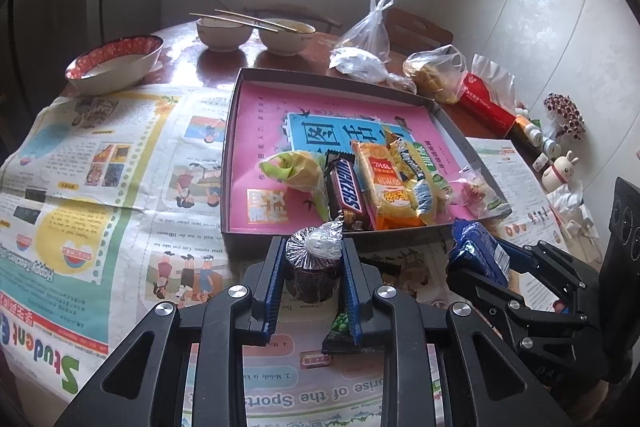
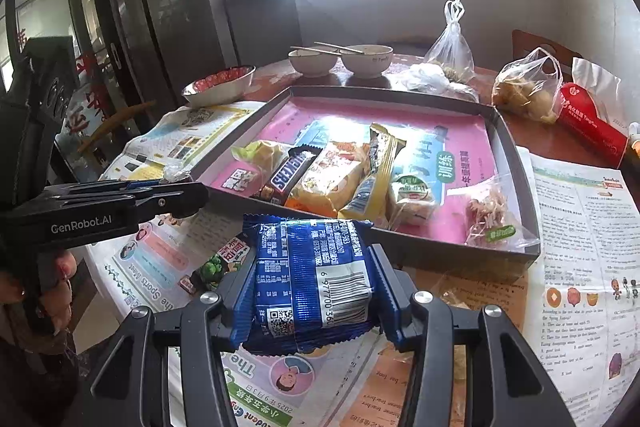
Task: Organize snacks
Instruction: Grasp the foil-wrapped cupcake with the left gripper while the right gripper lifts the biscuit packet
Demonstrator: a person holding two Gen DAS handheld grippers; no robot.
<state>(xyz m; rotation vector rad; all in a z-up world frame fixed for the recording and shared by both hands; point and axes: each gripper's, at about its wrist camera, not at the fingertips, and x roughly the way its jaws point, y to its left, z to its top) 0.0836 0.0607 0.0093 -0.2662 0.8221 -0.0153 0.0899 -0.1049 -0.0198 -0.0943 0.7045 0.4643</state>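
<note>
My left gripper (image 1: 313, 259) is shut on a small dark cake in clear wrap (image 1: 313, 267), held just before the near edge of the shallow grey box with a pink floor (image 1: 256, 107). My right gripper (image 2: 310, 275) is shut on a blue snack packet (image 2: 312, 279), held above the newspaper near the box's (image 2: 516, 163) front wall; the packet also shows in the left wrist view (image 1: 478, 255). In the box lie a Snickers bar (image 1: 347, 189), a yellow-green wrapped snack (image 1: 298, 171), an orange packet (image 1: 386, 183), a yellow wafer bar (image 1: 416, 179) and a clear bag of pink shreds (image 1: 476, 193).
A green pea snack packet (image 2: 214, 269) lies on the newspaper (image 1: 100, 167) under the grippers. Three bowls (image 1: 114, 63), two with chopsticks (image 1: 240, 21), stand at the back. Plastic bags (image 1: 366, 39), a red packet (image 1: 486, 107) and small figurines (image 1: 558, 171) sit to the right.
</note>
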